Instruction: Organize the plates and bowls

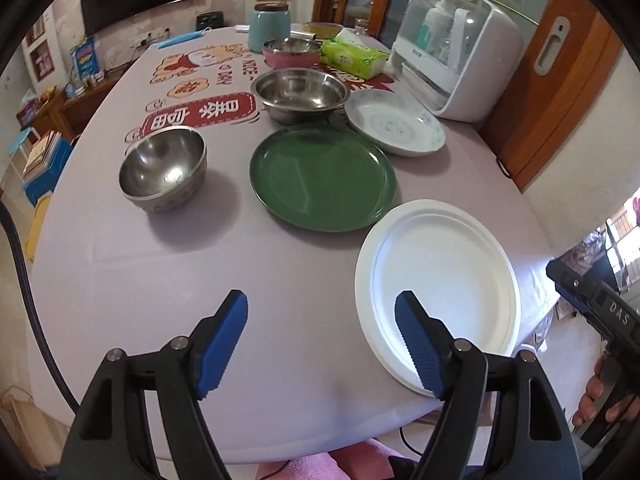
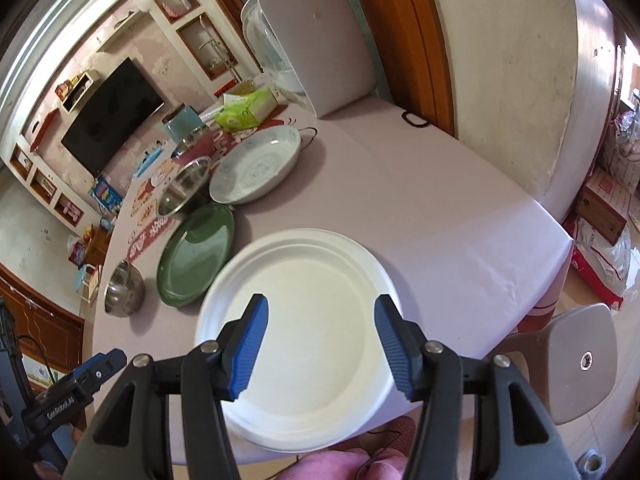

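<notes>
While both tools hang above the near edge of the counter (image 1: 120, 264) with nothing between their pads, the sorting looks barely begun. Nearest, the left tool (image 1: 320, 344) stands spread wide over bare cloth, its right pad overlapping the rim of the white plate (image 1: 444, 272) in view, though I cannot tell that it touches. The right tool (image 2: 320, 344) is spread too, empty, poised over that same white plate (image 2: 304, 320), which lies flat at the counter's near edge. Just beyond it sits the green plate (image 1: 320, 180), close beside but apart from it, and to the left of that a small steel bowl (image 1: 164, 168) stands alone. Farther back come a wider steel bowl (image 1: 298, 94) and the patterned plate (image 1: 396, 124), side by side, then a pink-sided bowl (image 1: 292, 54), a tissue pack (image 1: 354, 58), a blue jar (image 1: 269, 28) and a white appliance (image 1: 460, 48) at the far end. By my reading every plate and bowl is still single and spread out: no stack is formed, so the gathering of plates with plates and bowls with bowls is all left to do
</notes>
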Action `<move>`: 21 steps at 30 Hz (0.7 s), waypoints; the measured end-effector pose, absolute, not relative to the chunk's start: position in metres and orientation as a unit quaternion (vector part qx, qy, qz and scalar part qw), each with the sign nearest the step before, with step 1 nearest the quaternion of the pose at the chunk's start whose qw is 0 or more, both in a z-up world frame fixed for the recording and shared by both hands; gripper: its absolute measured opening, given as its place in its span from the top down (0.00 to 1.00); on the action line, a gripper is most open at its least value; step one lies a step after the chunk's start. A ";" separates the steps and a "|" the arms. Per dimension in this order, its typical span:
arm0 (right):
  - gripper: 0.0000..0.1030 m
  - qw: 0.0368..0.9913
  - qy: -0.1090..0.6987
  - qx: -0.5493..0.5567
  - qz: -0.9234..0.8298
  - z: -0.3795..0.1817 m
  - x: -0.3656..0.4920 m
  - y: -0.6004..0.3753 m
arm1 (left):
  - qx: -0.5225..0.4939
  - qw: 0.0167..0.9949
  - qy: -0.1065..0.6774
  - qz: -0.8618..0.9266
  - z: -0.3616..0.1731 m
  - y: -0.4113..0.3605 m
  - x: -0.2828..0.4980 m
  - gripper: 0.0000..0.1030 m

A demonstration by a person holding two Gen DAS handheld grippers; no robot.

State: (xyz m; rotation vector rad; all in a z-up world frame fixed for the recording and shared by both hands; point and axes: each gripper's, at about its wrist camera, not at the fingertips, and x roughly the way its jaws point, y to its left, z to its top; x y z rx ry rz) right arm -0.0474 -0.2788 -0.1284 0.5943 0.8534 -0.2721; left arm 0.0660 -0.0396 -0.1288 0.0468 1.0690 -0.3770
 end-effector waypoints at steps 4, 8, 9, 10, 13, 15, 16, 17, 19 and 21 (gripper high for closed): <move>0.37 0.863 0.394 0.289 -0.128 -0.117 -0.049 -0.265 | 0.027 0.843 0.502 -0.193 -0.117 -0.033 0.066 0.22; 0.34 0.867 0.384 0.290 -0.131 -0.110 -0.052 -0.251 | 0.031 0.841 0.496 -0.215 -0.108 -0.028 0.070 0.21; 0.34 0.868 0.382 0.289 -0.132 -0.109 -0.053 -0.248 | 0.034 0.841 0.492 -0.223 -0.106 -0.027 0.070 0.21; 0.34 0.869 0.380 0.288 -0.133 -0.108 -0.054 -0.245 | 0.036 0.841 0.490 -0.227 -0.105 -0.026 0.071 0.21; 0.34 0.872 0.372 0.287 -0.138 -0.109 -0.058 -0.234 | 0.041 0.843 0.482 -0.234 -0.102 -0.022 0.073 0.21; 0.34 0.871 0.372 0.287 -0.141 -0.112 -0.062 -0.229 | 0.042 0.843 0.481 -0.237 -0.102 -0.019 0.074 0.21; 0.34 0.870 0.372 0.289 -0.142 -0.114 -0.065 -0.226 | 0.043 0.842 0.481 -0.239 -0.102 -0.018 0.075 0.21; 0.34 0.869 0.373 0.292 -0.144 -0.115 -0.067 -0.225 | 0.045 0.842 0.481 -0.240 -0.102 -0.018 0.075 0.21; 0.34 0.867 0.372 0.298 -0.146 -0.116 -0.071 -0.223 | 0.053 0.840 0.482 -0.244 -0.102 -0.018 0.075 0.21; 0.34 0.867 0.369 0.301 -0.147 -0.117 -0.075 -0.223 | 0.055 0.839 0.481 -0.249 -0.100 -0.020 0.075 0.21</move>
